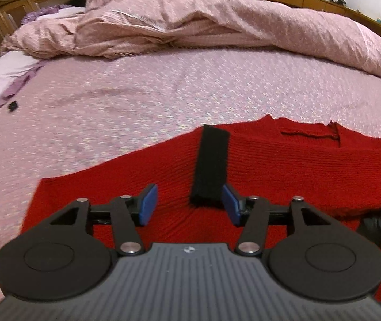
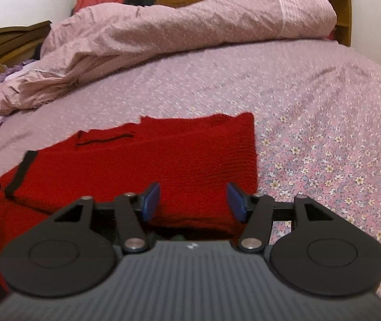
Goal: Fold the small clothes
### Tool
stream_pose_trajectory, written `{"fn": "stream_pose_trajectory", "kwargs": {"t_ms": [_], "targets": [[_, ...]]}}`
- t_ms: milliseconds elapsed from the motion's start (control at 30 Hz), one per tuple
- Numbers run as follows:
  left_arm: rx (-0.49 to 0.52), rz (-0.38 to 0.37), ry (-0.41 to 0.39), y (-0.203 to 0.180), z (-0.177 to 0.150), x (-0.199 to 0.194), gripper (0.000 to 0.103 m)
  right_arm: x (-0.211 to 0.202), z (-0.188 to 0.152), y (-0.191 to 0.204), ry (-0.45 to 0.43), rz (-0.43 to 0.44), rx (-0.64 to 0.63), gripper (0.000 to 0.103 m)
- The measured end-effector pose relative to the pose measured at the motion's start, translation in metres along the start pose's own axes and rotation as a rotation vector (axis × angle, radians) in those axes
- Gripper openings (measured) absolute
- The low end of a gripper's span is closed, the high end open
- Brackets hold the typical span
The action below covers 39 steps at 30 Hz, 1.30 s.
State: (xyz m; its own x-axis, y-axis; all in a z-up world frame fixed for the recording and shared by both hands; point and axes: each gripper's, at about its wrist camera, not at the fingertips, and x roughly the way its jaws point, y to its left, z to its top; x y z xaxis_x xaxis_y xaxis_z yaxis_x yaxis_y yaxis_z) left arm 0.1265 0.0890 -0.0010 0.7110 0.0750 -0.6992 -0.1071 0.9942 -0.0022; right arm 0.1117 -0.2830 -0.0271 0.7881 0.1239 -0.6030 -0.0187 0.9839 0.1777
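Both pairs of blue pads stand apart with nothing pinched between them. The left gripper [image 1: 189, 204] hangs over the near left part of the red knit garment [image 1: 270, 165], and a black strap [image 1: 212, 163] runs away from just beside its right pad. The right gripper [image 2: 193, 202] sits over the garment's near right corner, whose right edge runs straight ahead. The garment lies flat on the flowered bedsheet [image 2: 324, 133], its long axis crosswise, spanning both grippers, so neither is clearly nearer.
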Motion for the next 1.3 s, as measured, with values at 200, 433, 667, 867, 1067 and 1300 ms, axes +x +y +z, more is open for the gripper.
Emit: {"fn": "stream_pose_trajectory", "kwargs": {"t_ms": [200,433,667,867,1067,1300], "targets": [[-0.009,0.044,-0.018,0.017,-0.017,-0.035,0.065,-0.026,-0.006,0.011,-0.007,0.035,0.007,0.058],[0.002,0.080,-0.017,0.028,-0.039,-0.062,0.068,-0.049,-0.013,0.025,-0.014,0.073,-0.011,0.058],[0.028,0.105,0.029,0.032,-0.067,-0.072,0.069,-0.065,-0.024,0.034,-0.008,0.095,-0.022,0.058],[0.115,0.100,0.069,0.025,-0.089,-0.076,0.080,-0.072,-0.033,0.039,0.013,0.110,-0.025,0.058],[0.139,0.063,0.140,0.022,-0.106,-0.066,0.080,-0.076,-0.038,0.045,0.023,0.124,-0.039,0.058],[0.232,0.156,0.157,0.014,-0.120,-0.048,0.085,-0.072,-0.042,0.046,0.050,0.132,-0.031,0.058]]}}
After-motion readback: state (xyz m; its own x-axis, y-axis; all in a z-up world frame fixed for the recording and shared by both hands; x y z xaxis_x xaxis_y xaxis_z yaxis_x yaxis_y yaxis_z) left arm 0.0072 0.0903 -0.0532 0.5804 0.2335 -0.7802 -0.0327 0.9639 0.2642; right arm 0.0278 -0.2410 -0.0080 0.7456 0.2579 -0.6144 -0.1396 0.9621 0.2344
